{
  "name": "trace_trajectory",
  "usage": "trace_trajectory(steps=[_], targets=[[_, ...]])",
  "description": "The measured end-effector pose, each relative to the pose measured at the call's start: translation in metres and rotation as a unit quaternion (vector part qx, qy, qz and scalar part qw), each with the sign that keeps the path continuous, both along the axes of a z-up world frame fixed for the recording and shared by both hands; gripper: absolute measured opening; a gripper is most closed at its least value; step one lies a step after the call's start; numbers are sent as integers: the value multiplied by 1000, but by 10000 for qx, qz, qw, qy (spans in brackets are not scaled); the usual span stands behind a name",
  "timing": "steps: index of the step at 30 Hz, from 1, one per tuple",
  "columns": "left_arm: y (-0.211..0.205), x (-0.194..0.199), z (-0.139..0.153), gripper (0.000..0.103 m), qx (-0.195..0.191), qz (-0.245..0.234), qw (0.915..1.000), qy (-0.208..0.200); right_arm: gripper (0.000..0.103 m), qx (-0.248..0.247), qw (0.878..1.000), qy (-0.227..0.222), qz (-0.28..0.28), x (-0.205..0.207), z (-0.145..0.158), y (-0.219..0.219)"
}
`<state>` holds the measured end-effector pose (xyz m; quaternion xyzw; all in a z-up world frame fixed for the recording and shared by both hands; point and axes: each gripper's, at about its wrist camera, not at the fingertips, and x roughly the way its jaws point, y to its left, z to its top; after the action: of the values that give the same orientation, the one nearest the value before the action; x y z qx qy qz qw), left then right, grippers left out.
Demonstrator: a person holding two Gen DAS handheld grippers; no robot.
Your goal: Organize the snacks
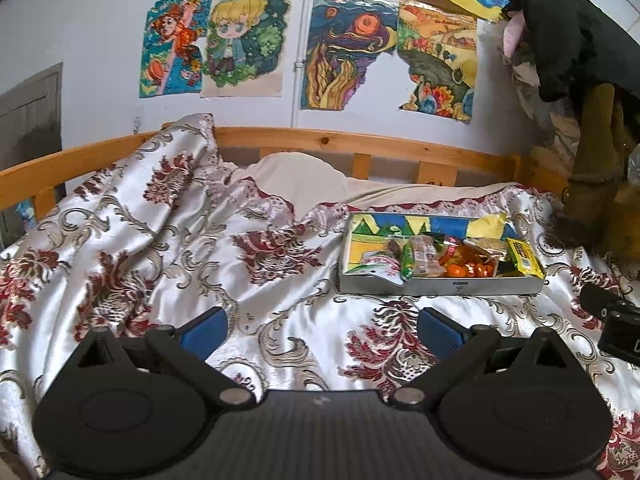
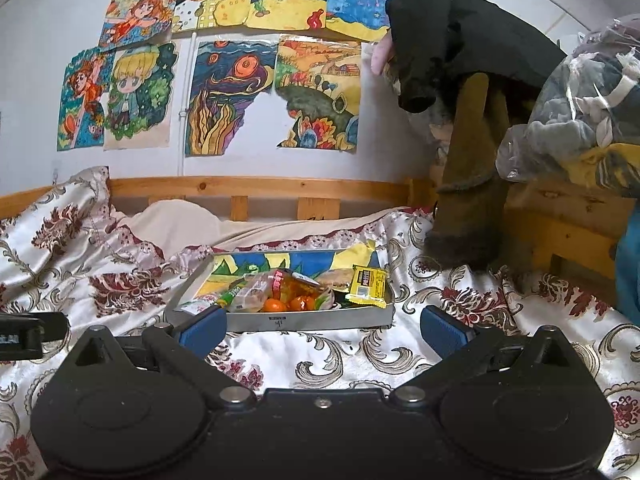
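Two tools are seen above a bed covered with a floral satin bedspread point(image 1: 248, 264), and neither grasps anything. The left tool point(image 1: 322, 330) is spread wide, its blue pads point(image 1: 204, 330) well apart over bare fabric in the lower middle of its frame. The right tool point(image 2: 322, 330) is likewise released, with its left pad just before the near left corner of the snack box point(image 2: 320, 320). That shallow grey box lies flat on the bedspread, right of centre in the left wrist view point(image 1: 440, 286) and at centre in the right wrist view. Inside it are packed small oranges point(image 2: 276, 305), a green wrapped snack point(image 1: 407, 262) and a yellow packet point(image 2: 366, 286) leaning at its right end. Coloured drawings point(image 2: 232, 100) are stuck on the wall above the wooden bed rail point(image 2: 256, 188). Dark clothing point(image 2: 460, 40) hangs at upper right.
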<state>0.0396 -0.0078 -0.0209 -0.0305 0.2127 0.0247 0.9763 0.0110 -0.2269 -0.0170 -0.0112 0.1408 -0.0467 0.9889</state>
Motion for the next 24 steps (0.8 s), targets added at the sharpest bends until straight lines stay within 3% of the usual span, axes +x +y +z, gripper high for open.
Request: trace_trajectory(steps=[7,13,24], targets=[[14,-8,3,103,-130,275,9995,15,102,169,9998,52,24,-5,3,-3],[22,-6,1,103,-431,157,9988,180,102,143,9986,515,-8,8,-5,0],[16,2,-14,103,-389,173,9982,420,102,228,9977,609,187,11,-10,1]])
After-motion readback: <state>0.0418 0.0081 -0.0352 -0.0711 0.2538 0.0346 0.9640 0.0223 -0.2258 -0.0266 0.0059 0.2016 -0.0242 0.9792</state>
